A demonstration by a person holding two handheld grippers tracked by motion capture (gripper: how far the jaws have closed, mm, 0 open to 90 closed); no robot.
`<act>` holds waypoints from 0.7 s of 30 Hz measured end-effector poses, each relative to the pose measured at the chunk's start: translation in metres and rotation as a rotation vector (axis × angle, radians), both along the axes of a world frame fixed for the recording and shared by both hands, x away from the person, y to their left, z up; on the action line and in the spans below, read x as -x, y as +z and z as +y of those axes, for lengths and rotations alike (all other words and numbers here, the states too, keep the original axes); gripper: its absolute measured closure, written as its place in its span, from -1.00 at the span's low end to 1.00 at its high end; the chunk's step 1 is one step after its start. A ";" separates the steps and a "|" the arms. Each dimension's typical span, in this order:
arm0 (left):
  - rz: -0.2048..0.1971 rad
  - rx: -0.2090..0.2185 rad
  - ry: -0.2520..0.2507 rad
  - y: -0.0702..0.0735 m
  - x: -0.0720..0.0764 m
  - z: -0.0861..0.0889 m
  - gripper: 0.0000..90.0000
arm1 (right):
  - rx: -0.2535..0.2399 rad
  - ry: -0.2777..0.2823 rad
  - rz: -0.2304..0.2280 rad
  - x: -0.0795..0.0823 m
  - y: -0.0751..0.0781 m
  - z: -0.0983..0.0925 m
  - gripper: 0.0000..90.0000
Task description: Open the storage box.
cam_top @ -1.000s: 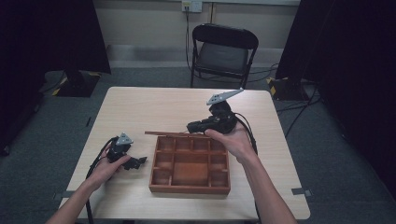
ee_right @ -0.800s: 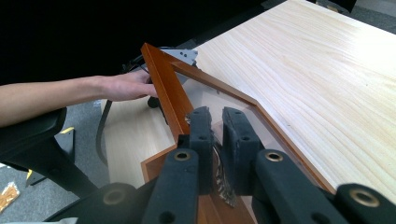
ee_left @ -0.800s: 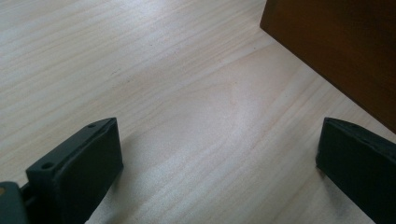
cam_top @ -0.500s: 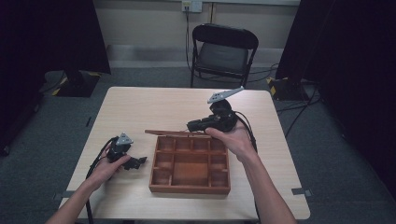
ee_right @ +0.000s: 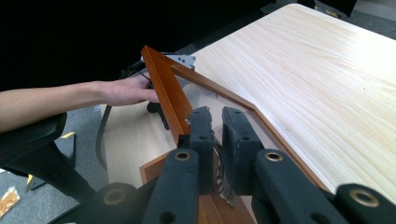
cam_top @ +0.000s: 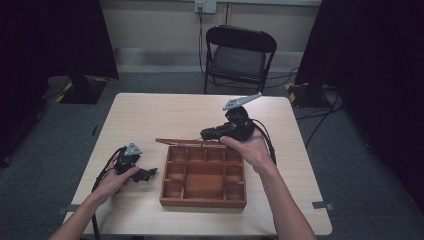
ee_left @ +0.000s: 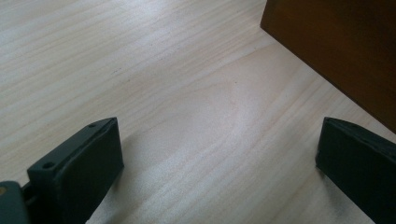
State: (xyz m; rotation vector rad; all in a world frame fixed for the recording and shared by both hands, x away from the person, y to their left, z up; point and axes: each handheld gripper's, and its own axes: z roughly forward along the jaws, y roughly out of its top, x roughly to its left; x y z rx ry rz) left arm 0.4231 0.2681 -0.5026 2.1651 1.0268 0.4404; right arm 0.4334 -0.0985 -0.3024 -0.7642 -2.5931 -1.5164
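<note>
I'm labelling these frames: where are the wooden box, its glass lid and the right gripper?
wooden box (cam_top: 202, 202), high view, near front wall.
glass lid (ee_right: 164, 87), right gripper view, wooden frame edge.
right gripper (ee_right: 217, 122), right gripper view, between its fingertips.

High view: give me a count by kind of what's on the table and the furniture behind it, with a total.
Wooden box: 1
Box lid, glass in a wooden frame, held up at the box's far edge: 1
Hand-held gripper: 2, the left hand-held gripper and the right hand-held gripper
Folding chair: 1
Total: 5
</note>
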 end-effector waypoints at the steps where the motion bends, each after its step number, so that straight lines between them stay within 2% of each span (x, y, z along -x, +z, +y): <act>1: 0.000 0.000 0.000 0.000 0.000 0.000 -1.00 | -0.003 -0.001 -0.001 0.000 0.000 0.000 0.85; 7: 0.000 0.000 0.000 0.000 0.000 0.000 -1.00 | -0.003 -0.002 -0.003 0.000 0.000 0.000 0.85; 10: 0.000 -0.001 0.000 0.000 0.000 0.000 -1.00 | -0.011 -0.027 -0.014 0.000 0.001 -0.001 0.86; 21: 0.000 0.000 0.001 0.000 0.000 0.000 -1.00 | -0.011 -0.027 -0.013 0.001 0.000 -0.001 0.86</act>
